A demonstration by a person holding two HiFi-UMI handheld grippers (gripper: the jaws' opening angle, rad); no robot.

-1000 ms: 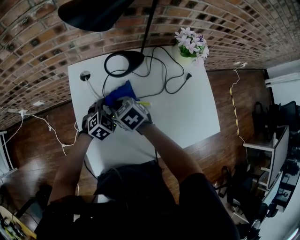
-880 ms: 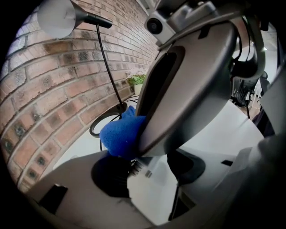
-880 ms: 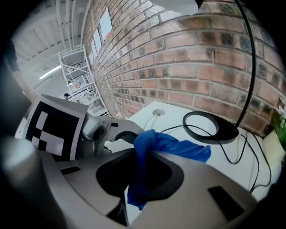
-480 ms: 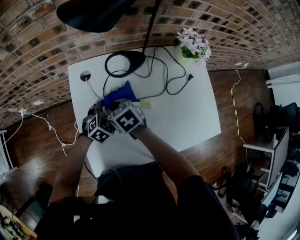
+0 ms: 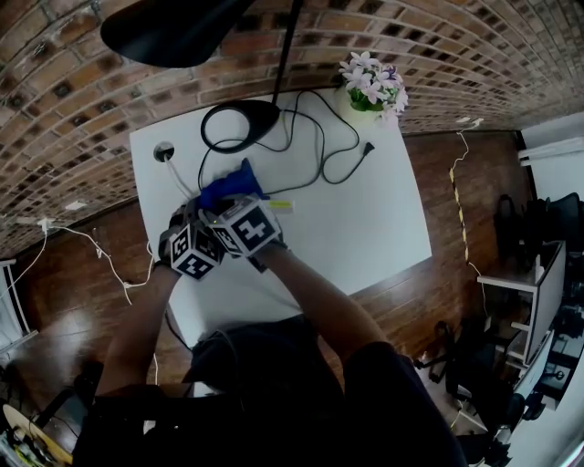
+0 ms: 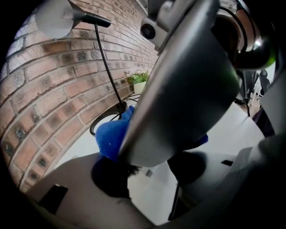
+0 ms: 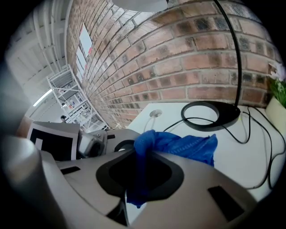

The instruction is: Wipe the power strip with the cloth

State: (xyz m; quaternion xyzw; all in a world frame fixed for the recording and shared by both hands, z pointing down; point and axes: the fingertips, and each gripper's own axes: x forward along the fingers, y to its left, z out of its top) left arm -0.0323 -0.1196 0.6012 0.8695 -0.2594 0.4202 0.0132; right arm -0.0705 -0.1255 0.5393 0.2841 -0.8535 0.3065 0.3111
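Nearest you, your forearms cross the near edge of the white table (image 5: 365, 228), and both grippers sit side by side, almost touching, at its near-left part.

Your left gripper (image 6: 149, 179) is close to the table's left edge, so there is little room on that side. Its jaws are spread wide around a white body with a small grey slot. This looks like the power strip (image 6: 152, 194), and it fills the gap between the pads. From your head view the strip is hidden under the two grippers.

Your right gripper (image 7: 138, 179) has its jaws nearly together, pinching a fold of the blue cloth (image 7: 183, 145). The rest of the cloth bunches just beyond the jaw tips, on the far side.

To the right of your grippers the tabletop is bare white out to the right edge, which is your widest open room.

Farther off it gets crowded:
- The black lamp base (image 5: 245, 119) lies just beyond the cloth.
- Loops of black cable (image 5: 319, 137) run right from the base and end in a plug (image 5: 367, 147).
- A round cable port (image 5: 164, 150) is at the far left, with a white cord leading toward your grippers.

The lamp shade (image 5: 173, 27) hangs over the far-left corner. A flower pot (image 5: 372, 89) stands at the far-right corner, against the brick wall (image 5: 91, 91).
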